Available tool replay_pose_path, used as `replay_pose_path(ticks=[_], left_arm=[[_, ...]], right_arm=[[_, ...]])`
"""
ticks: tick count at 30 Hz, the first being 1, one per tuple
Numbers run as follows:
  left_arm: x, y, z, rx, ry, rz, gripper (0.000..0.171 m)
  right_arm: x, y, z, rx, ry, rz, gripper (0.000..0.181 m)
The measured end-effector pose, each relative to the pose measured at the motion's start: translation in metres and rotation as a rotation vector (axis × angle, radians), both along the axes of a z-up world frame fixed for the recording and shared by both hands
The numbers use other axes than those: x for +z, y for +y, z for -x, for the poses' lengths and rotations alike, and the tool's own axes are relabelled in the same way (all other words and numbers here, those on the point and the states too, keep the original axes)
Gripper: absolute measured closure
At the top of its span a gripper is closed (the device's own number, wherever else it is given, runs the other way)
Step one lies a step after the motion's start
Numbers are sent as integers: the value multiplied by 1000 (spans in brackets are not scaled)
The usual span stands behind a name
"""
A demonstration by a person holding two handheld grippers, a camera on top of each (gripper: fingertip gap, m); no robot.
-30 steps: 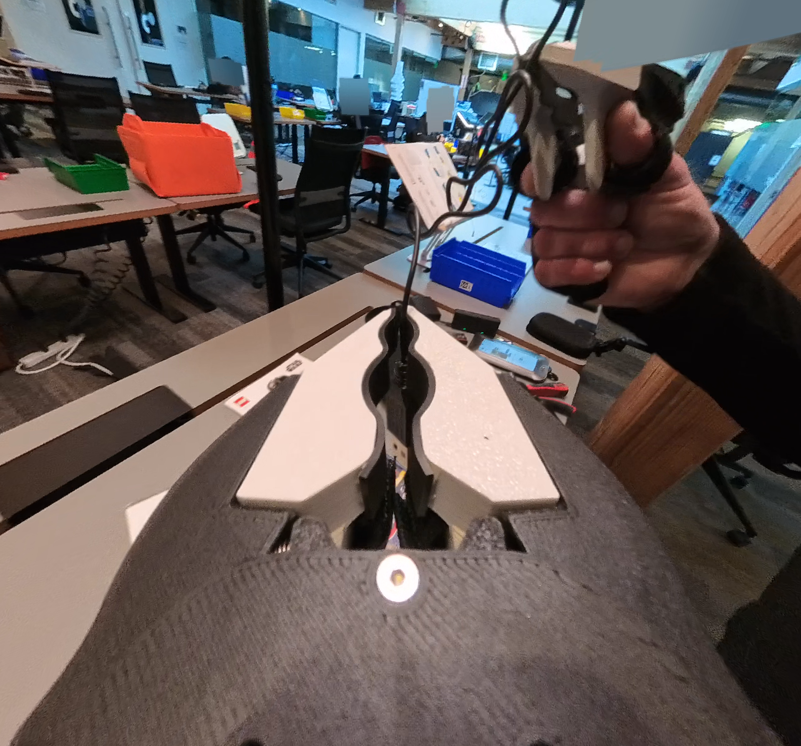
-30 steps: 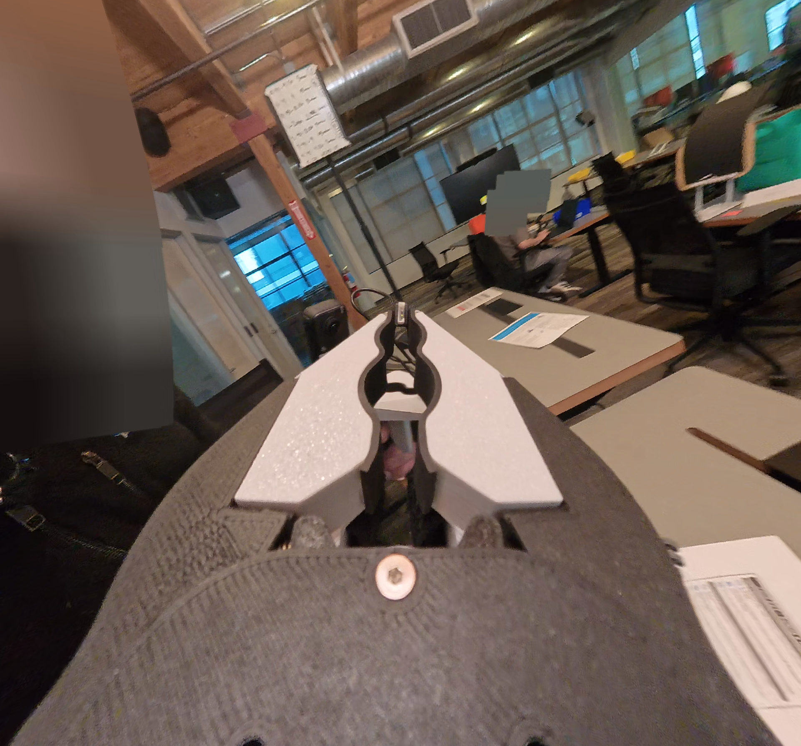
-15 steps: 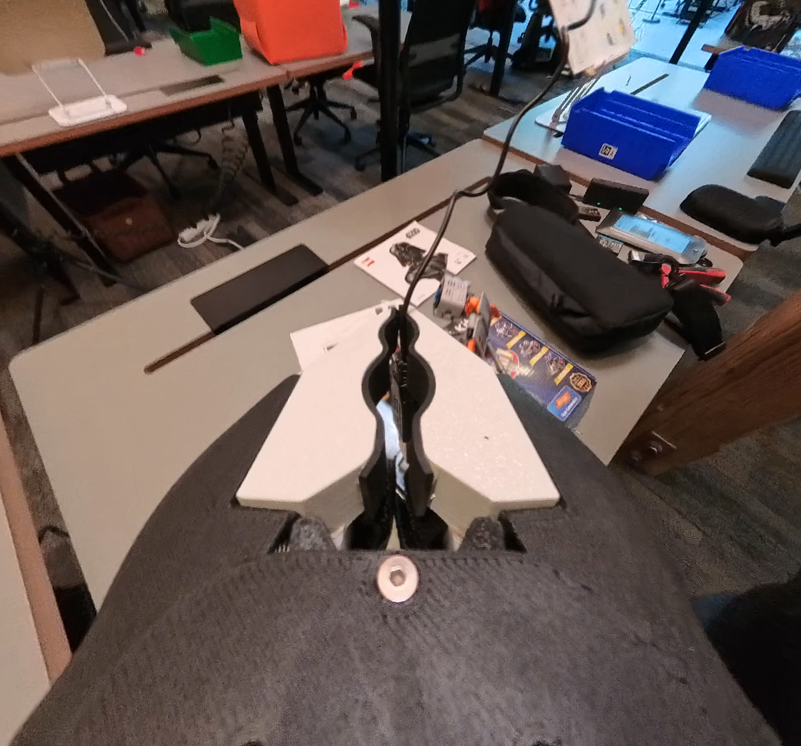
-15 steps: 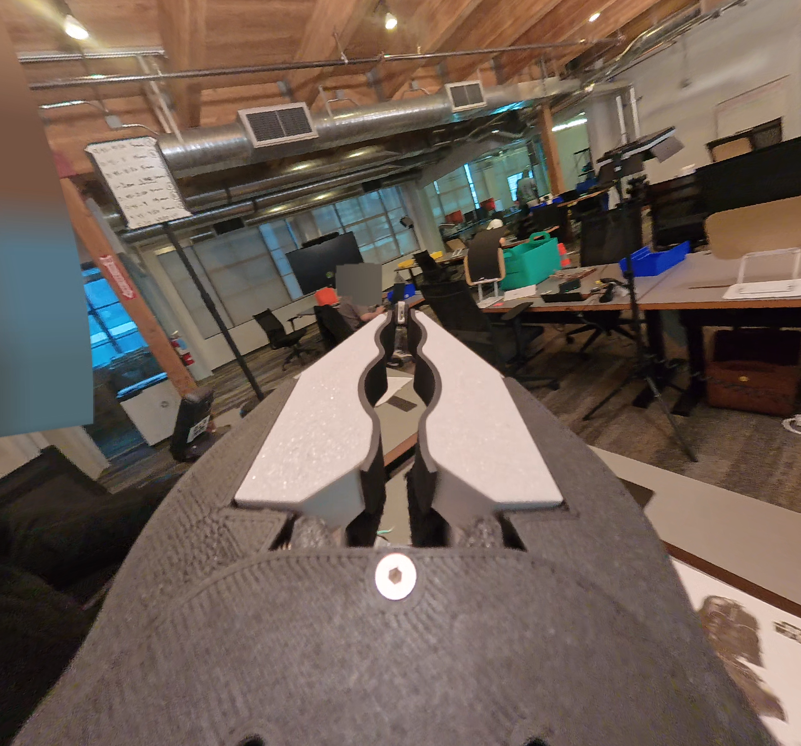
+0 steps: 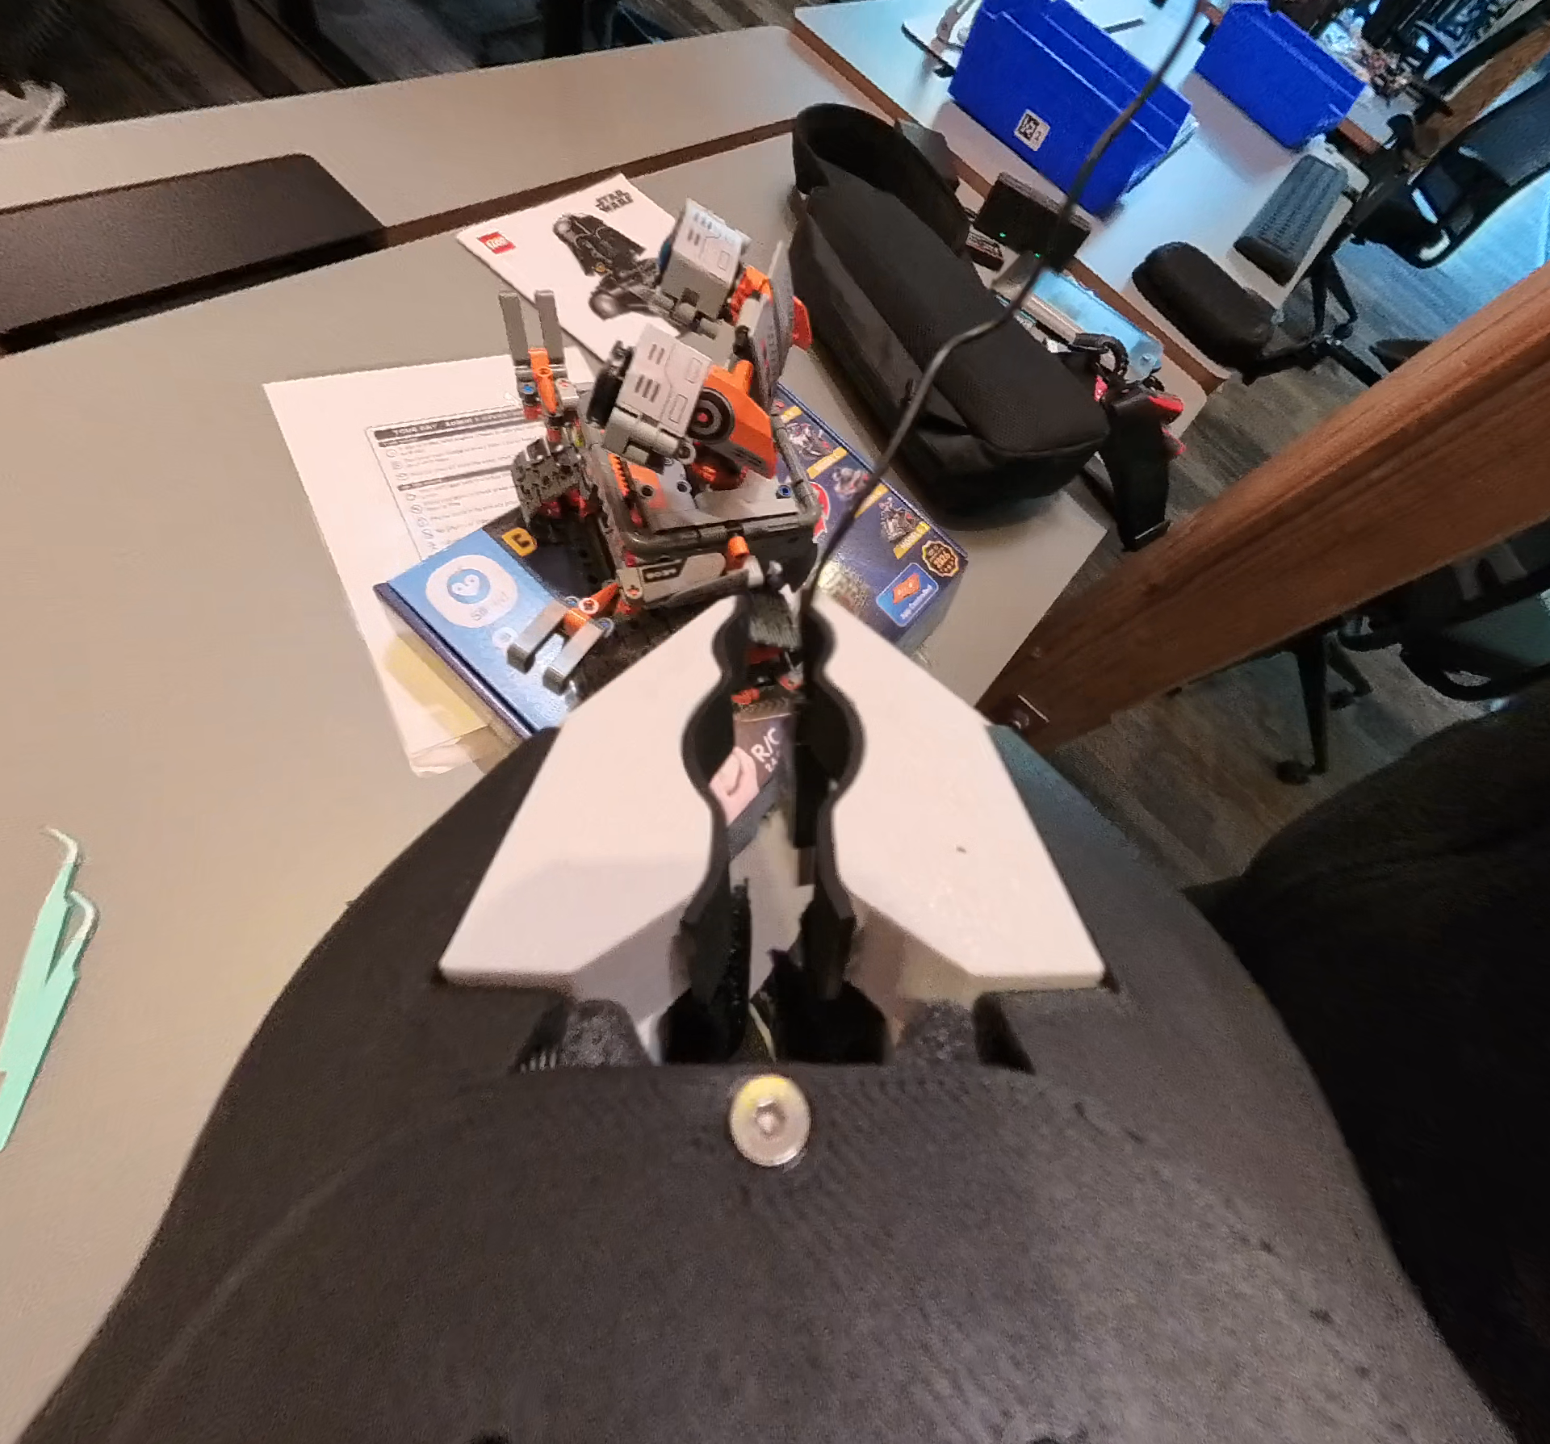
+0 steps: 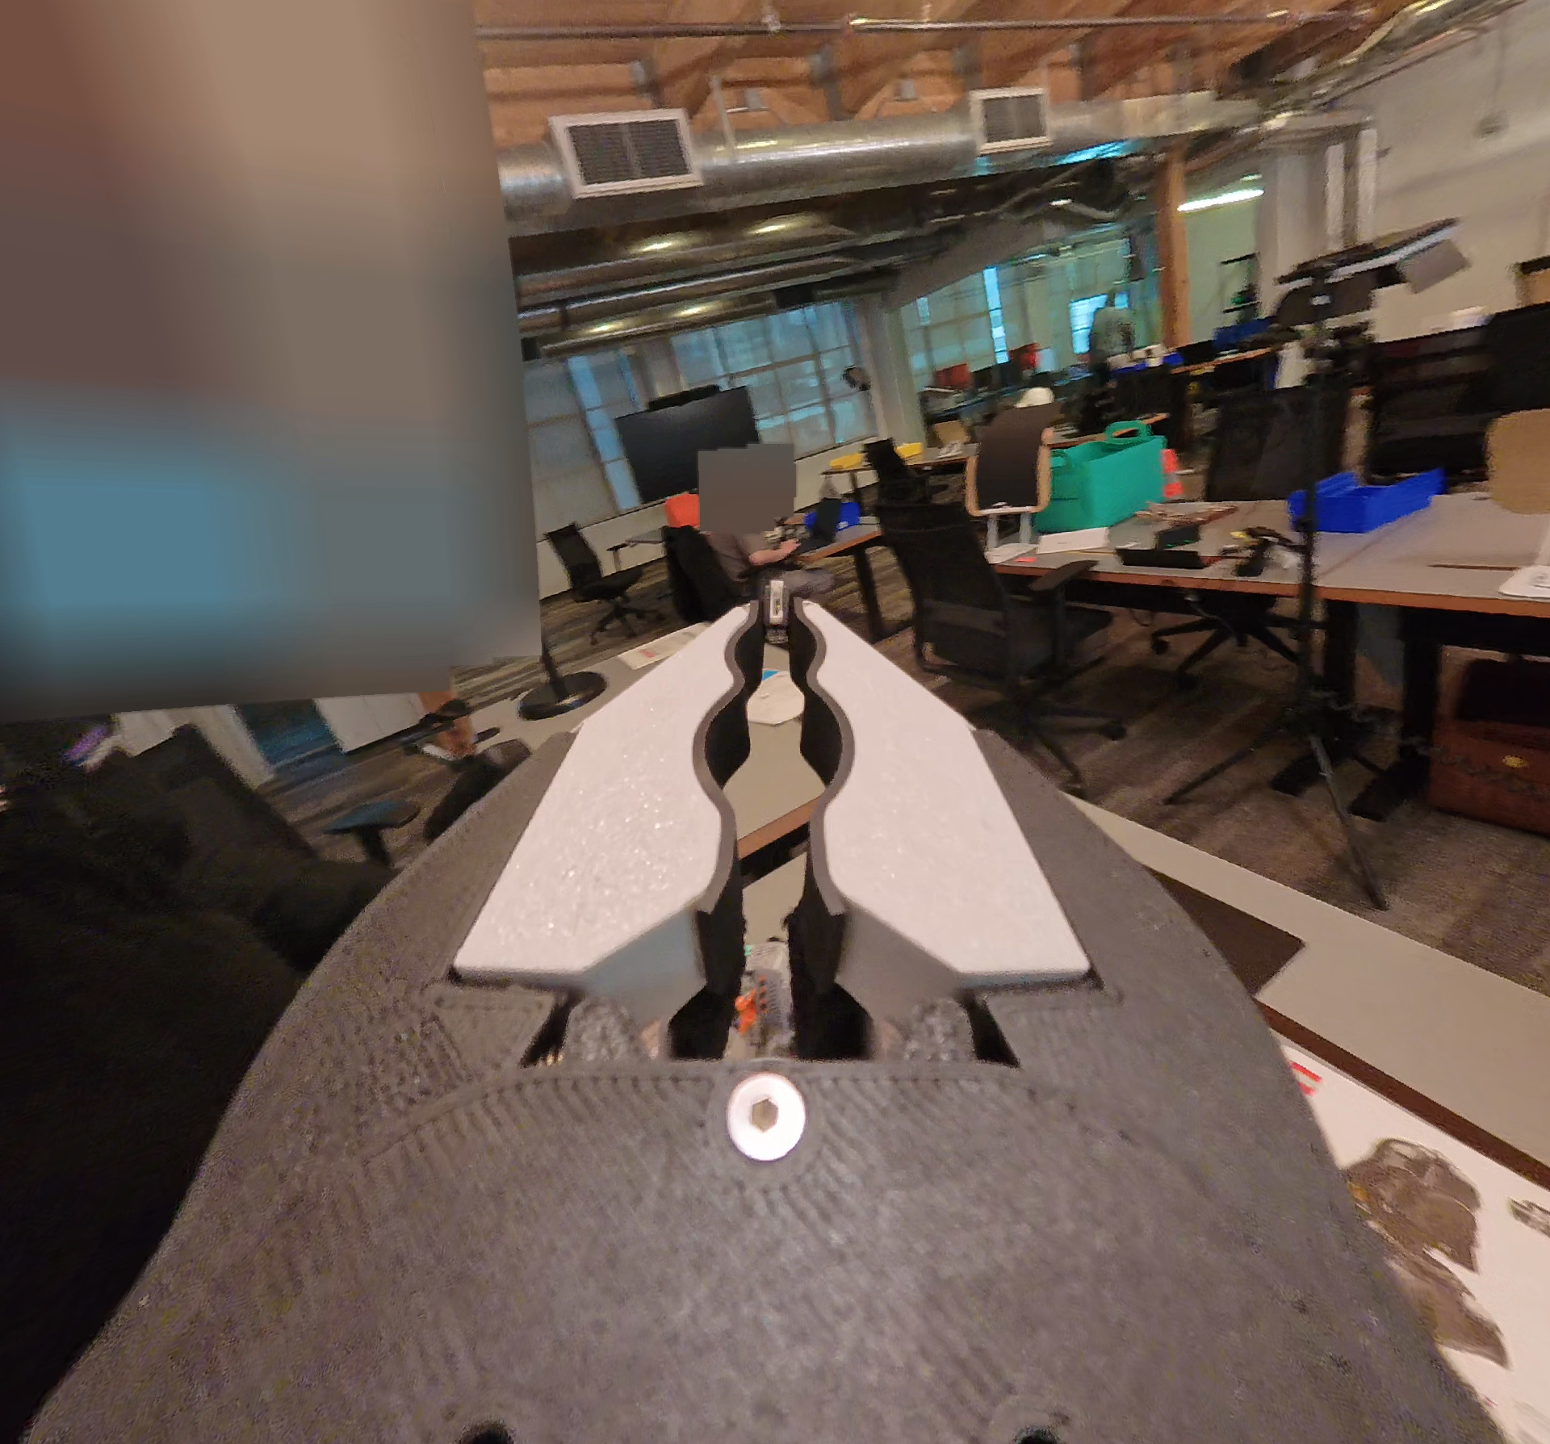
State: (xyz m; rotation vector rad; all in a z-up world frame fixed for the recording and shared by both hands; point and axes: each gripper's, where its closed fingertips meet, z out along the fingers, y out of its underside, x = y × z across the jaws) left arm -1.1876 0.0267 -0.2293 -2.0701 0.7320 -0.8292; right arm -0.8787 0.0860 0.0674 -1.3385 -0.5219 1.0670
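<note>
Pinching a thin black cable [image 5: 948, 347] between its closed fingers, the left gripper [image 5: 776, 615] hangs over a grey table [image 5: 168, 565]. The cable rises from the fingertips up and to the right, out of the picture. Just ahead of the tips stands a grey and orange brick model [image 5: 671, 439] on a blue box [image 5: 889, 557], which lies partly over a printed sheet [image 5: 361, 439]. A booklet [image 5: 579, 255] lies beyond the model, and a black bag [image 5: 923, 339] lies to the right. The right gripper [image 6: 776, 611] points out across an office, fingers clenched on a small black and silver piece [image 6: 776, 603], possibly a plug; the view is too blurred to be sure.
</note>
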Motion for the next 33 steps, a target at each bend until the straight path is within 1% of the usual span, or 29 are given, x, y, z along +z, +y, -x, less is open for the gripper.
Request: replay_pose_path(ticks=[2, 5, 6, 7, 9, 11, 13, 14, 16, 18, 19, 20, 21, 24, 25, 27, 29, 31, 33], left_arm=[[-1, -4, -2, -9, -6, 9, 140], [-5, -5, -1, -14, -12, 34, 116], [-7, -5, -1, -20, -7, 38, 109], [-7, -6, -3, -43, -15, 47, 107], [-8, -12, -11, -104, -67, 107, 97], [-1, -11, -15, -113, -188, 159, 92], [1, 0, -8, -51, -282, 178, 87], [7, 5, -4, -23, -385, 219, 87], [23, 17, 6, 28, -662, 323, 87], [28, 36, 24, 134, -761, 290, 88], [33, 40, 29, 148, -809, 289, 83], [37, 45, 34, 169, -848, 288, 83], [37, 49, 35, 184, -832, 278, 84], [23, 45, 18, 141, -640, 241, 84], [19, 42, 10, 124, -590, 237, 84], [4, 40, -1, 119, -446, 203, 85], [-14, 38, -10, 114, -291, 157, 86], [-33, 35, -15, 110, -144, 117, 88], [-48, 33, -16, 121, -30, 79, 89]], right_arm=[[7, -14, 4, 56, -8, -26, 179], [10, -25, 9, 101, -49, -45, 179], [9, -26, 10, 101, -62, -44, 179], [9, -23, 7, 77, -66, -49, 179], [8, -21, -2, 71, -39, -34, 178], [9, -17, -10, 56, 0, -26, 179], [6, -14, -13, 28, -17, -24, 178], [6, -15, -13, 36, -22, -26, 178], [9, -22, -10, 80, -12, -43, 179], [7, -21, -7, 80, -39, -43, 179], [9, -23, -7, 95, -30, -47, 179], [11, -24, -7, 103, -19, -47, 179], [11, -24, -8, 101, -24, -45, 179], [2, -17, -3, 105, -44, -24, 179], [-4, -14, 0, 105, -67, -16, 179], [-23, -5, 6, 85, -133, 6, 179], [-35, 1, 10, 96, -123, 39, 179], [-57, 14, 8, 38, -187, 61, 178], [-76, 24, 4, -1, -208, 86, 179]])
